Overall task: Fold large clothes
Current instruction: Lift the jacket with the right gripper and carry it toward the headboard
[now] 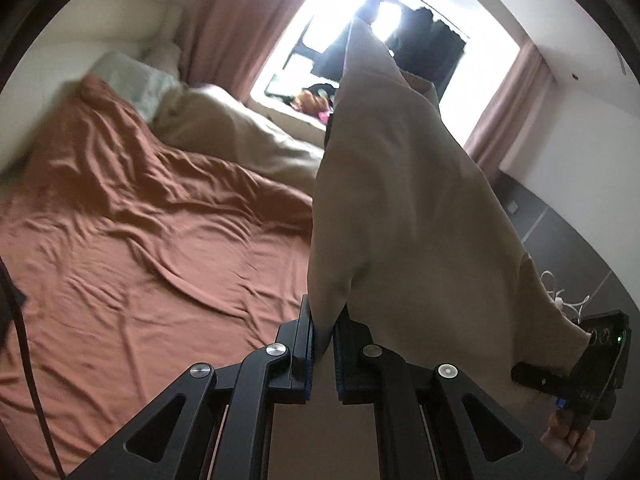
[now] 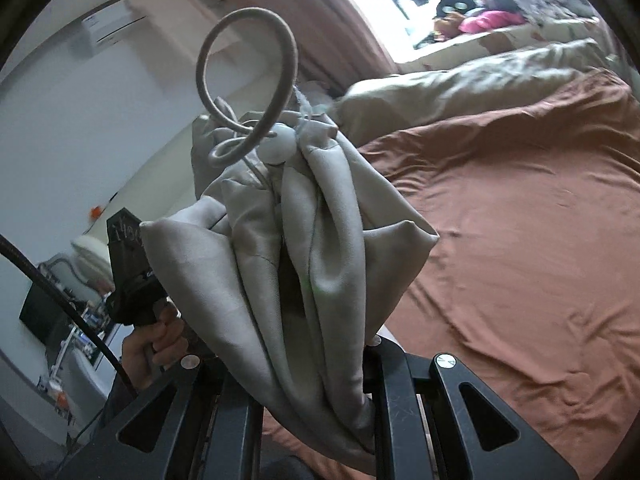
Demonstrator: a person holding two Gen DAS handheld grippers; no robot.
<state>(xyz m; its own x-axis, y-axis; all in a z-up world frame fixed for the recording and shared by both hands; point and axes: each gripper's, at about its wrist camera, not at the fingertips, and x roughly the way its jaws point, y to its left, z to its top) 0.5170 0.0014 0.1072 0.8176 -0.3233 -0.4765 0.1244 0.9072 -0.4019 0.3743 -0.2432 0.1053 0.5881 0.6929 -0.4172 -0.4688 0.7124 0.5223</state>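
A large beige garment (image 1: pixel 400 200) hangs in the air above the bed. My left gripper (image 1: pixel 323 332) is shut on its edge, and the cloth rises up and to the right from the jaws. My right gripper (image 2: pixel 308 360) is shut on a bunched part of the same garment (image 2: pixel 304 240), which has a drawstring loop (image 2: pixel 248 60) and a round toggle (image 2: pixel 276 146) sticking up. The bunched cloth hides the right fingertips. The right gripper also shows in the left wrist view (image 1: pixel 584 364), under the hanging cloth.
A bed with a wrinkled rust-brown sheet (image 1: pixel 140 240) lies below. A beige duvet (image 1: pixel 240 136) and a pillow (image 1: pixel 132 76) sit at its head. A bright window (image 1: pixel 360 40) with pink curtains is behind. Cables (image 1: pixel 560 296) lie on the dark floor at right.
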